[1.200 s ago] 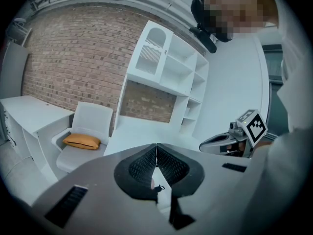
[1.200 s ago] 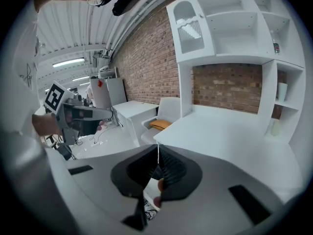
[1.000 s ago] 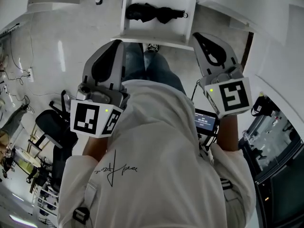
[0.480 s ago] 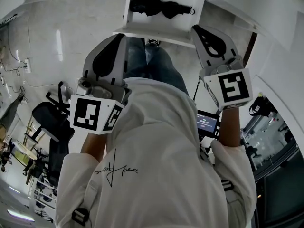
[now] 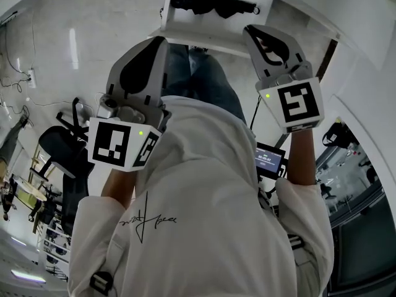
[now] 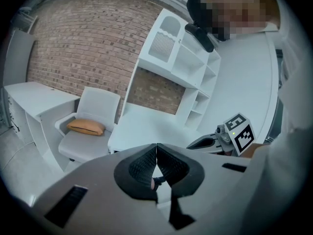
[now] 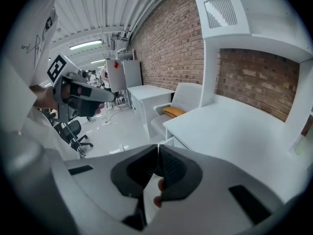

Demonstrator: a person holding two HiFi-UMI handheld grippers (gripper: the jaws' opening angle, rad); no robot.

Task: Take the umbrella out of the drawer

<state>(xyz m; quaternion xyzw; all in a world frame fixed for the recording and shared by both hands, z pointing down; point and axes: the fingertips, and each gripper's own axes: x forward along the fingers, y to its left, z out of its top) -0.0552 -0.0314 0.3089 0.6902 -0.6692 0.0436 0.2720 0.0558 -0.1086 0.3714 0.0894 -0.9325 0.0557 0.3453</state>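
Open white drawer (image 5: 204,36) cut off at top edge, holding folded black fabric umbrella (image 5: 213,4). Left gripper (image 6: 156,148) and right gripper (image 7: 157,150) tilted downward, jaws closed, empty.

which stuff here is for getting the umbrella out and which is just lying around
For the job: umbrella, black, folded, lying in the open drawer; left gripper and right gripper, both shut and empty.
Just around: armchair with orange cushion, desk, office chair.
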